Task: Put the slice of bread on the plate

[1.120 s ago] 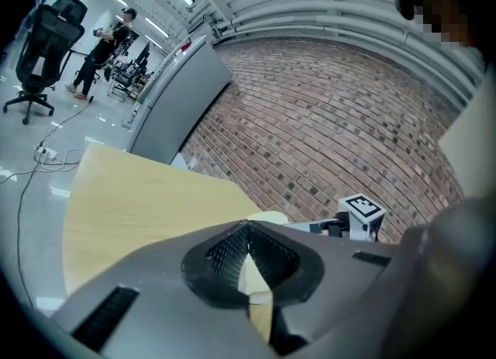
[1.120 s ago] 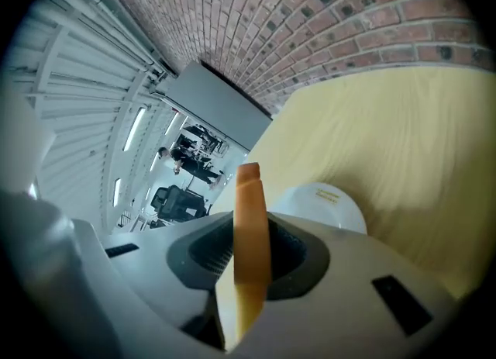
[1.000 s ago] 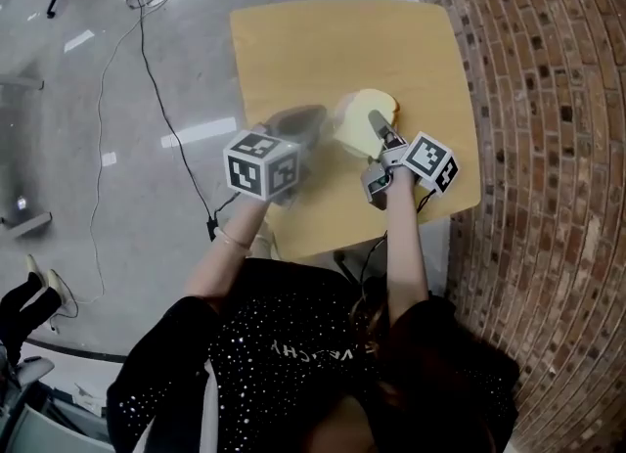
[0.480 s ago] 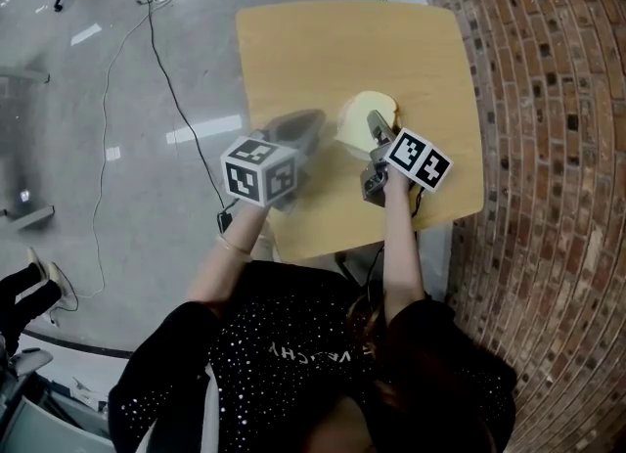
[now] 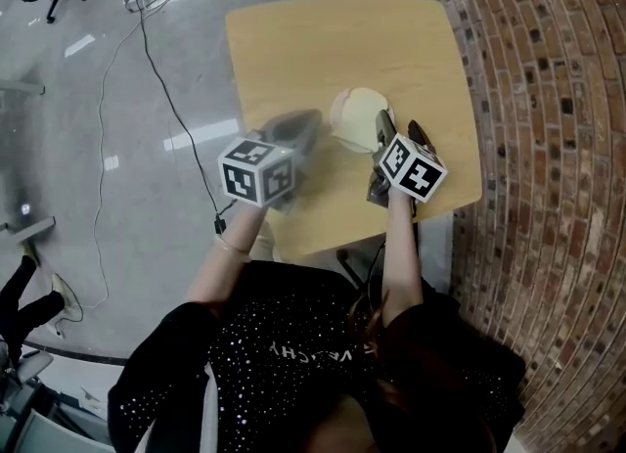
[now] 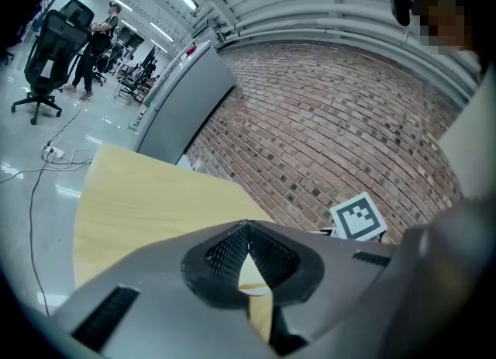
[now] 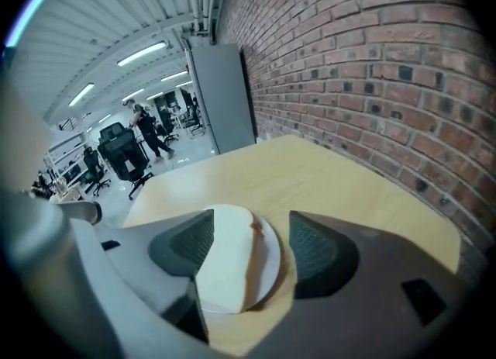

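The slice of bread [image 7: 223, 260] lies on the plate [image 7: 266, 265]. Our right gripper [image 7: 252, 249] hangs just above the plate. Its jaws have just been opening and now stand wide, with the bread below and between them but neither pad pressing on it. We judge the step in hand to be a clean release, so we should draw straight up and away from the plate, keeping both pads clear of the crust. Our left gripper [image 6: 248, 227] has its jaws together and holds nothing; it hovers beside the plate over the table [image 5: 323, 40].

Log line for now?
right hand-held gripper: just opened, bread slice between jaws | slice: lying on plate | left hand-held gripper: shut, empty
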Demonstrator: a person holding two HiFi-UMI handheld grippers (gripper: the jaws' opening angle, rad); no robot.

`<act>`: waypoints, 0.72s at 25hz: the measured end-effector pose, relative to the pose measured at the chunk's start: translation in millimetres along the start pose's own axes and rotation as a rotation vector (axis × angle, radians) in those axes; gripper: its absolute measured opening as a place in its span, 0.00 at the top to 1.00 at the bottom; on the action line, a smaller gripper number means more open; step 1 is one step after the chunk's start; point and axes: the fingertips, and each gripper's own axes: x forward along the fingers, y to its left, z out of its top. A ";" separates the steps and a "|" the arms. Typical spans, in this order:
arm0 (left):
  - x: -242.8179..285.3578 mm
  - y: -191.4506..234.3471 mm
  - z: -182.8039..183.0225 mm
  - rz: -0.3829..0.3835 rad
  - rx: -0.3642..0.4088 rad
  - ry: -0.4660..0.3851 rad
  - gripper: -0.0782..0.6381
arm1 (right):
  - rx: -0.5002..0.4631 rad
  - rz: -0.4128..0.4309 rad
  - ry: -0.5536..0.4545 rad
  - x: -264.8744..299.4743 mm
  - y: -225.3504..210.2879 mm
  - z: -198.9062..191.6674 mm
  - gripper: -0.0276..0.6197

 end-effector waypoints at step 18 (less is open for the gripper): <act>-29.5 -106.8 -12.5 -0.118 0.200 -0.017 0.88 | 0.249 0.373 -0.357 -176.7 55.9 -3.7 0.94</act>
